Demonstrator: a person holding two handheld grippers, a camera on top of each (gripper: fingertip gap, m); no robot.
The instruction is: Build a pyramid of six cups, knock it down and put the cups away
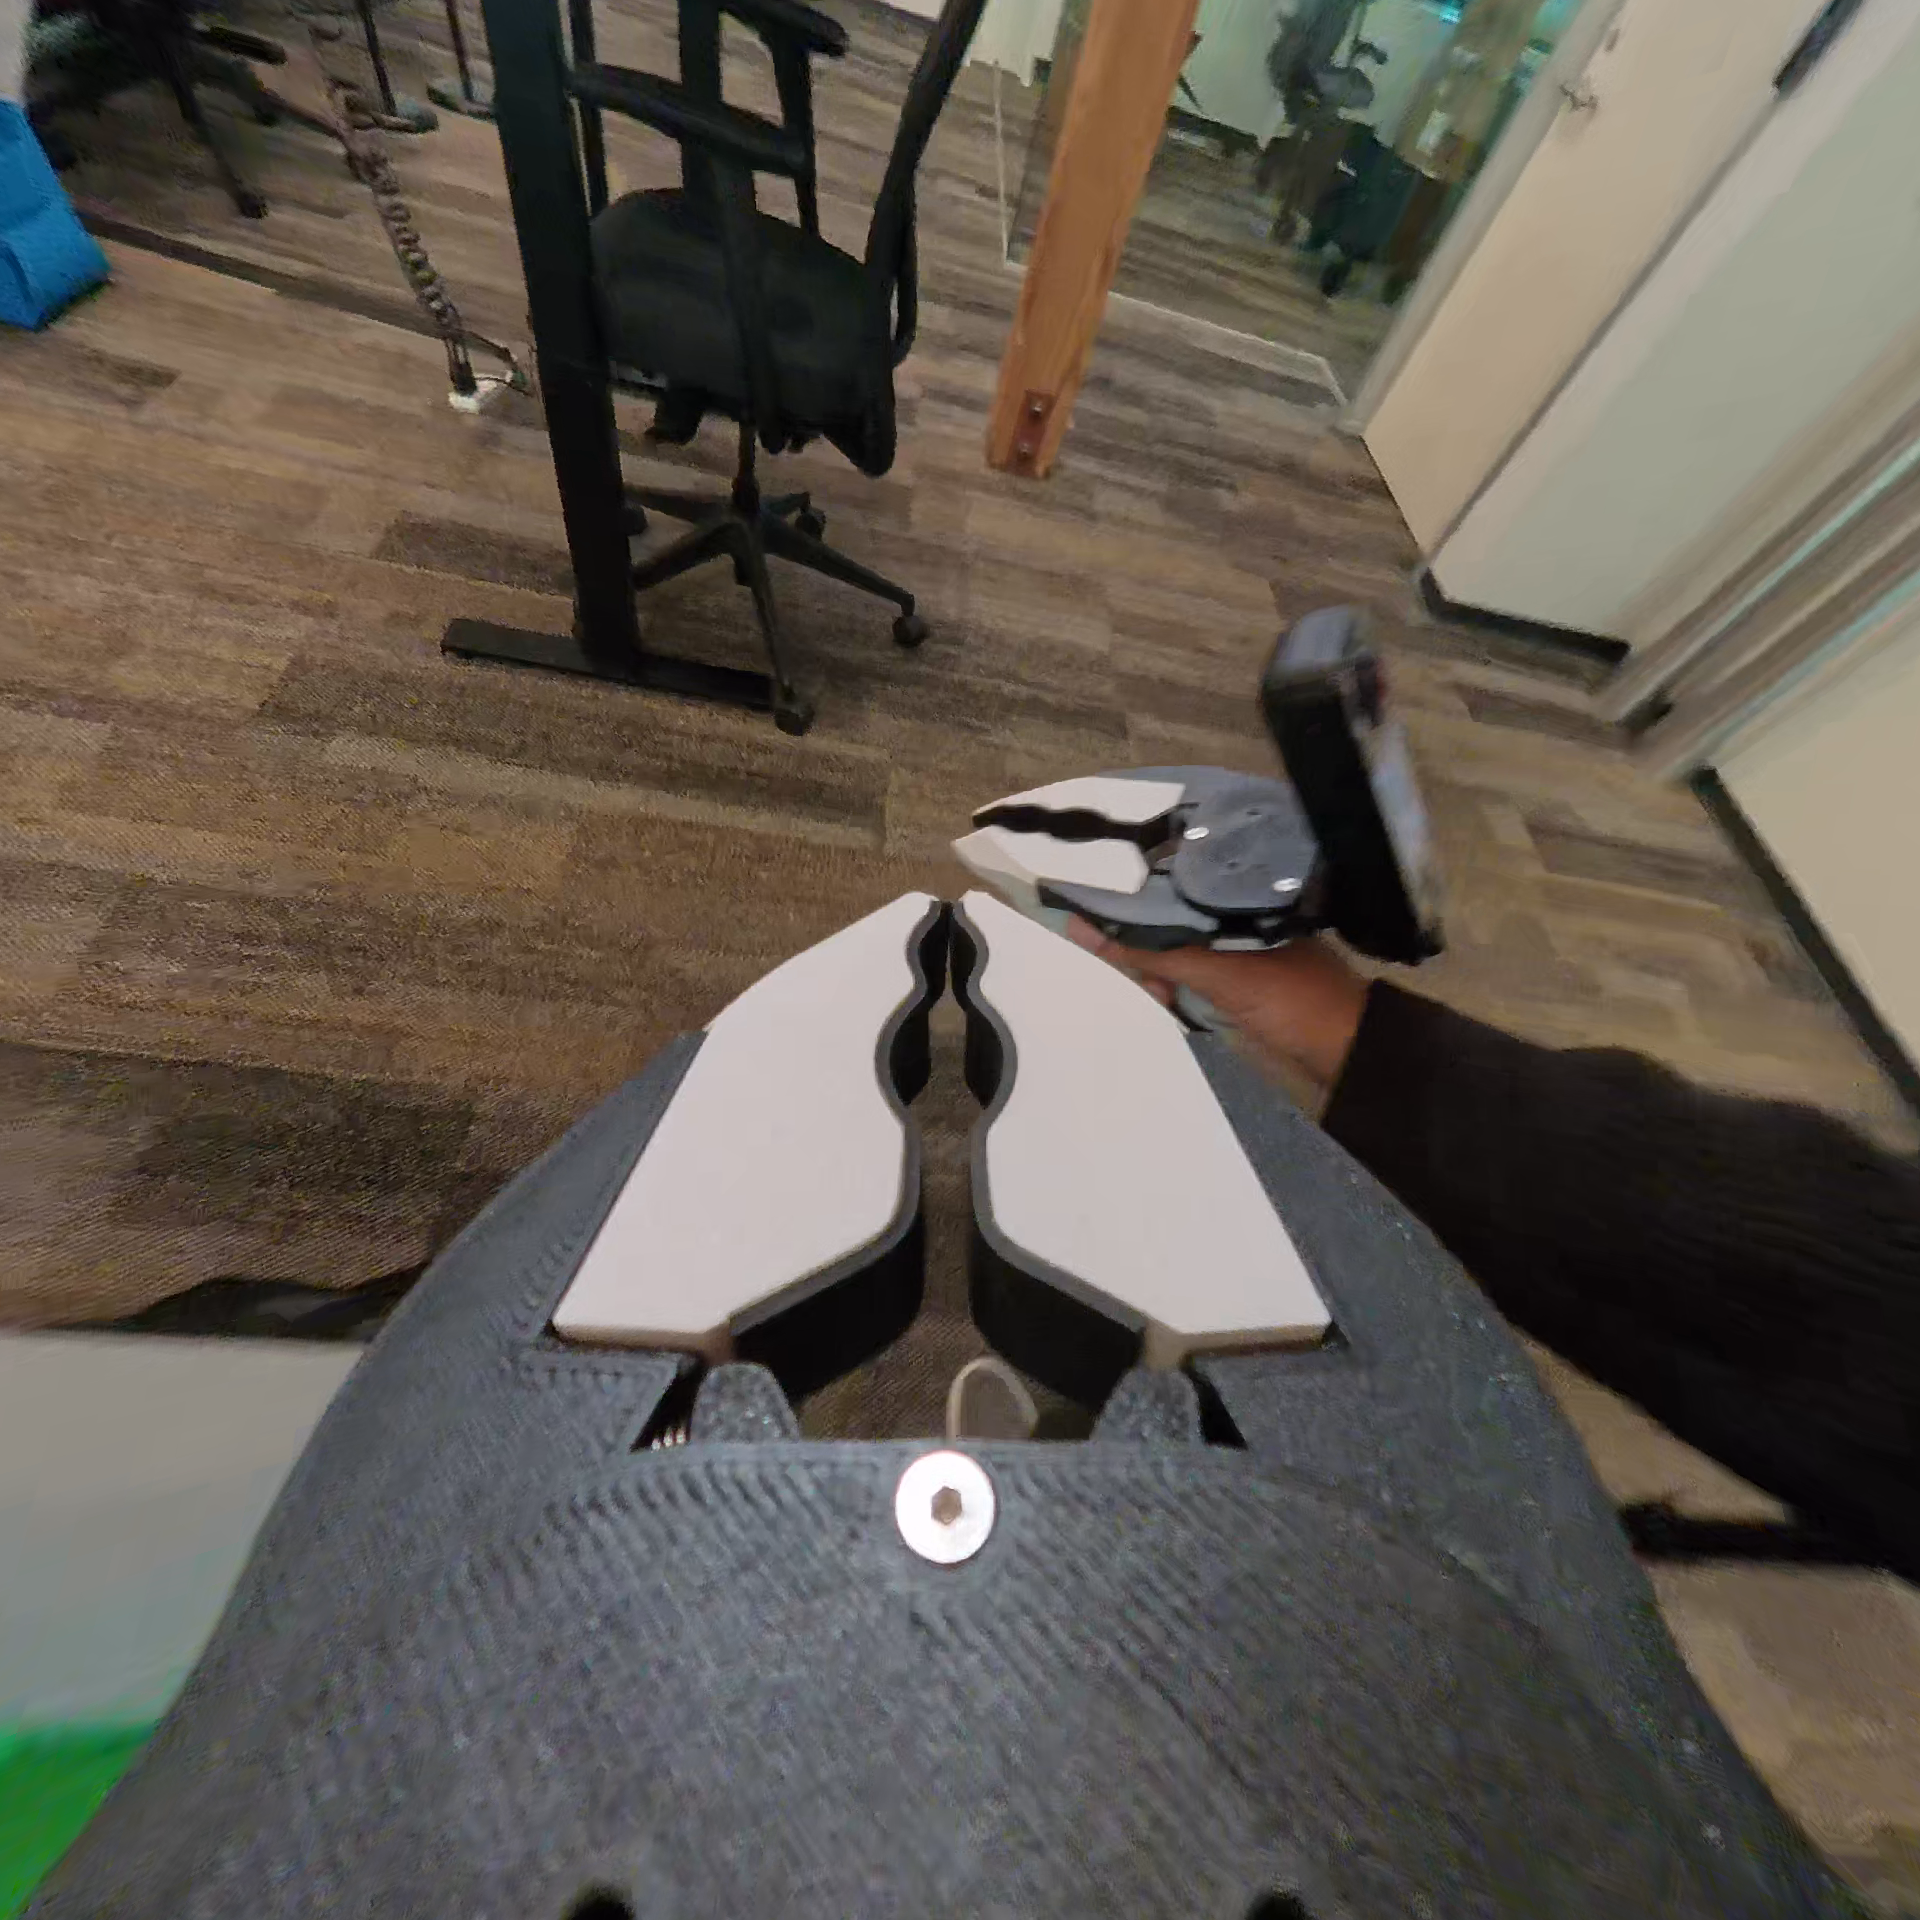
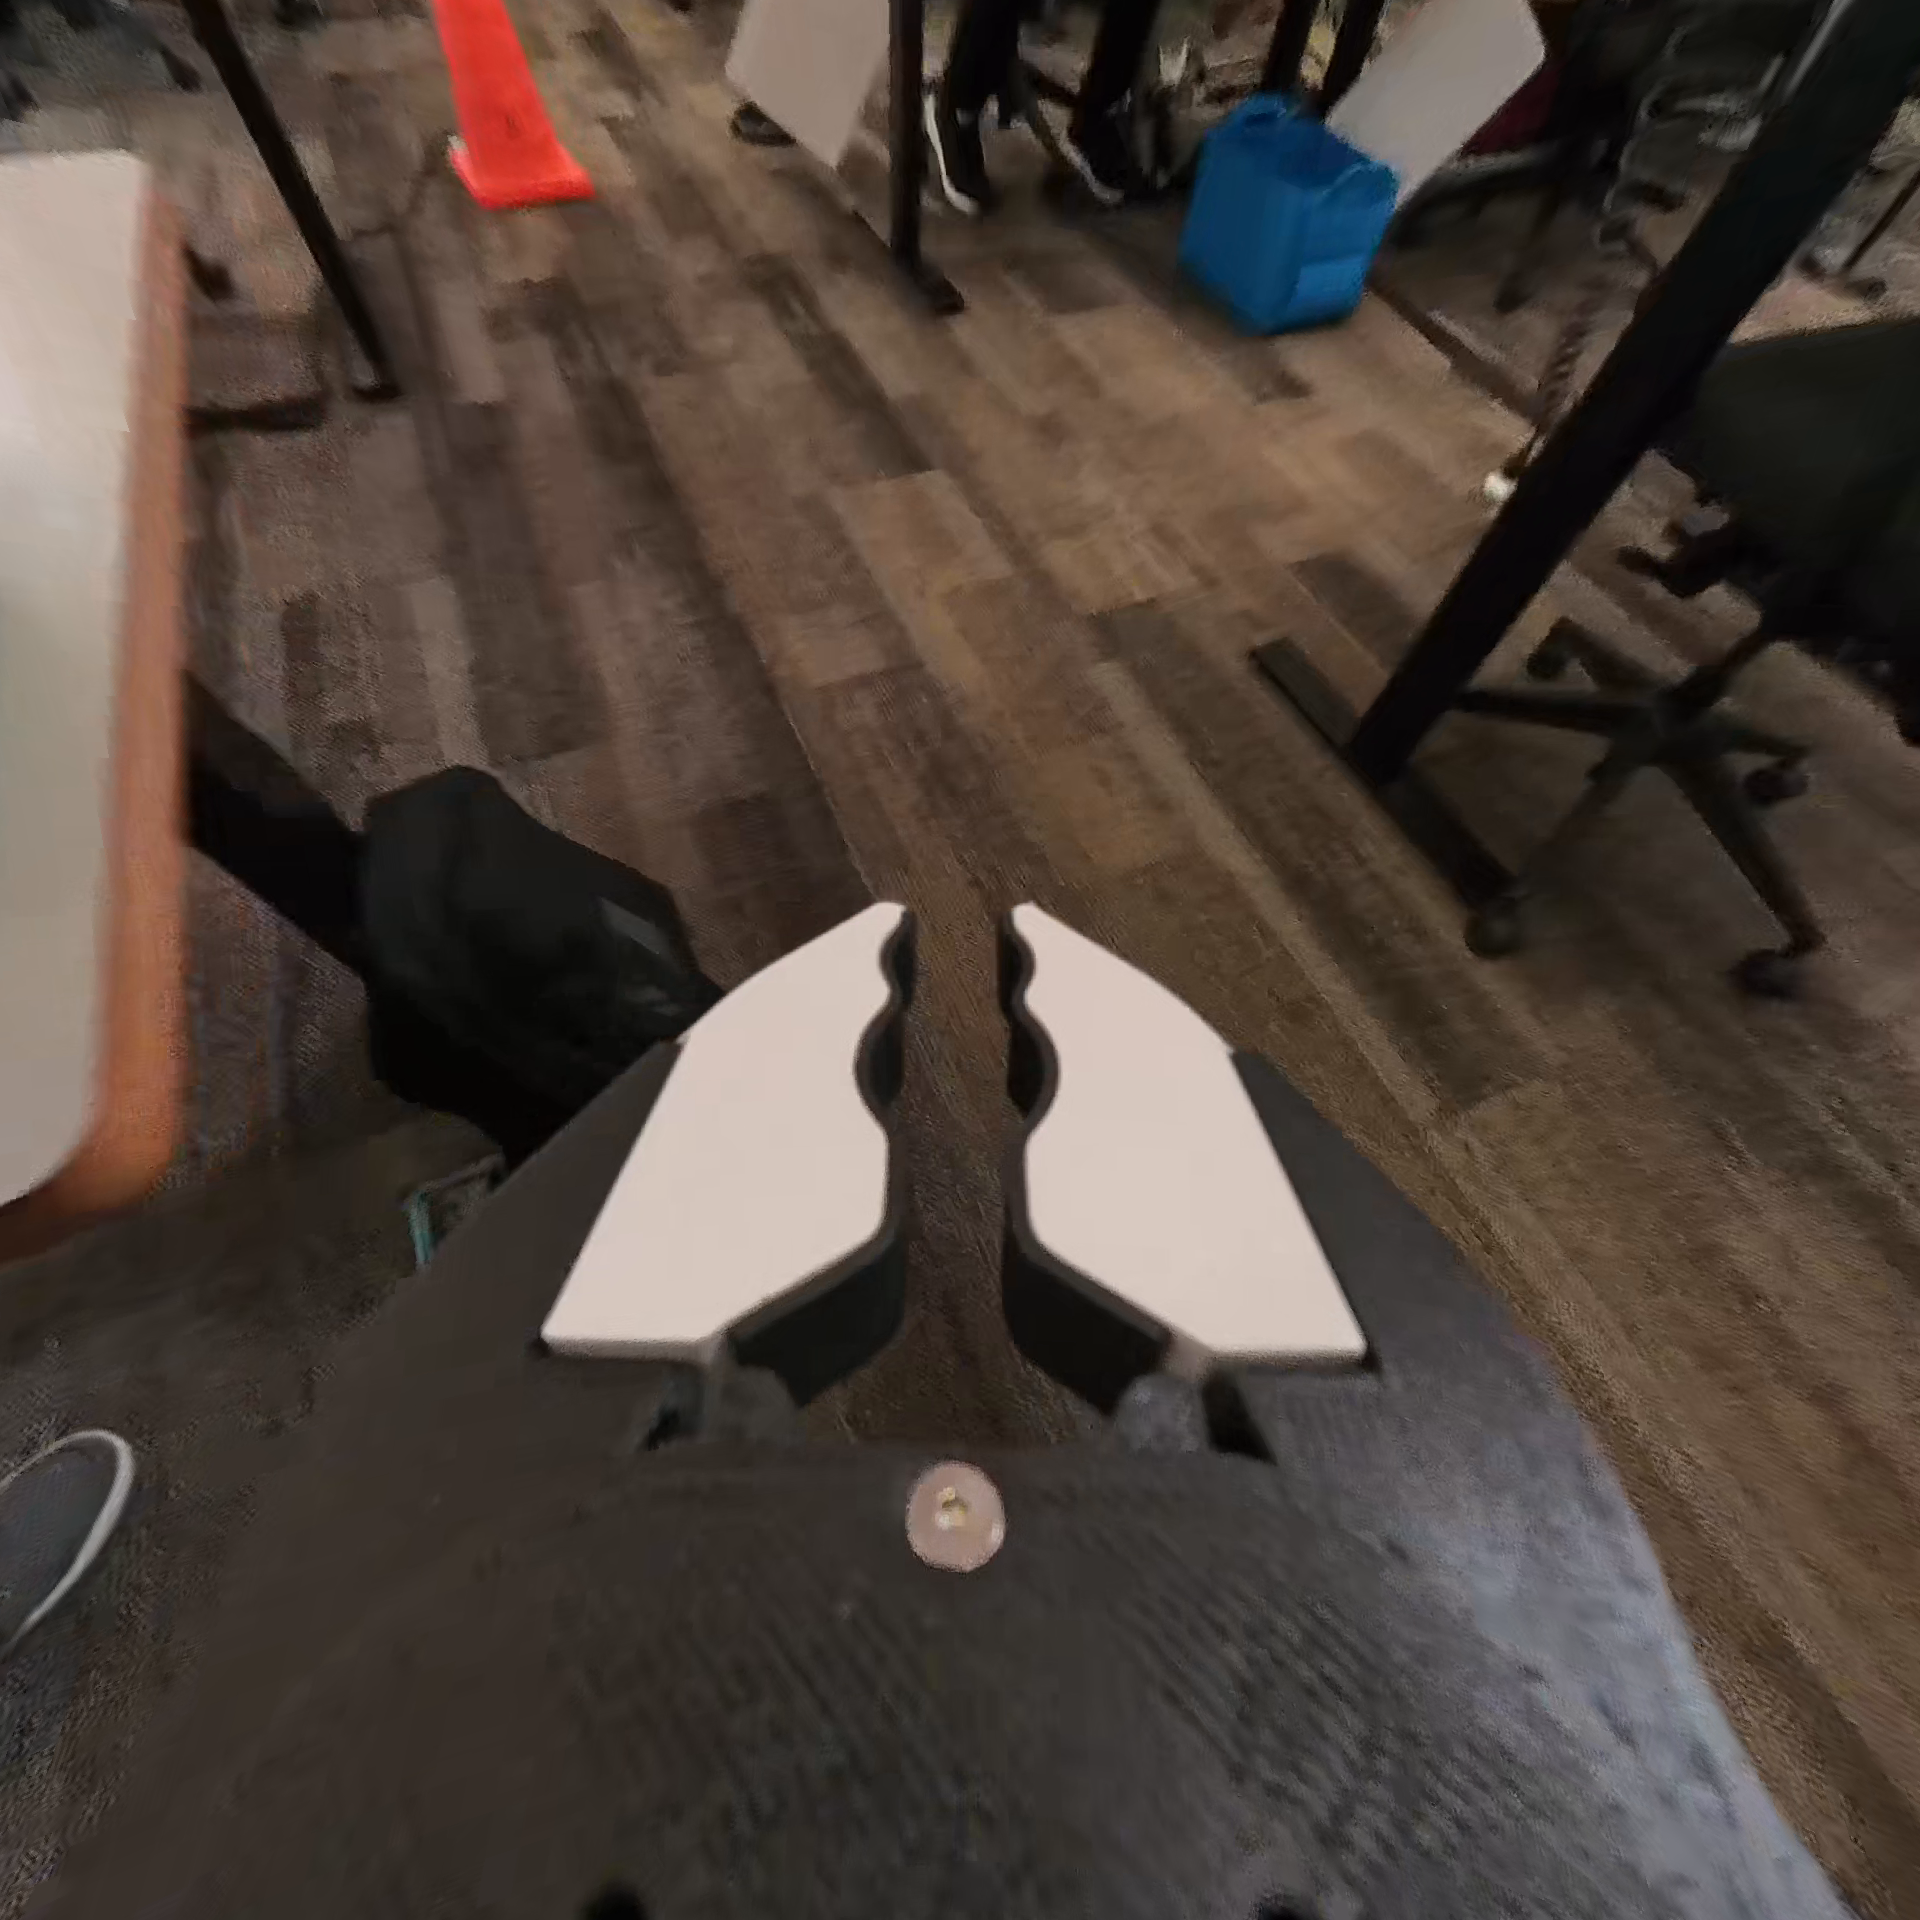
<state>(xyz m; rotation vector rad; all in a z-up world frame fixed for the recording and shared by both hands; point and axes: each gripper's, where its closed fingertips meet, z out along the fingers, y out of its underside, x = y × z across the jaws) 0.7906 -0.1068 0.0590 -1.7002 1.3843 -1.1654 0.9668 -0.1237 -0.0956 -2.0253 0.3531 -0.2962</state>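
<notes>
My left gripper is shut, its white fingertips touching with nothing between them, held above the brown carpet. My right gripper stands slightly open with only carpet showing through the narrow gap; it holds nothing. It also shows in the left wrist view, held in a hand with a dark sleeve, just right of and beyond my left fingertips, its tips a little apart.
A black office chair and a black desk leg stand ahead, with a wooden post and white wall panels to the right. A black bag, orange cone, blue bag, chair base and shoe are on the floor.
</notes>
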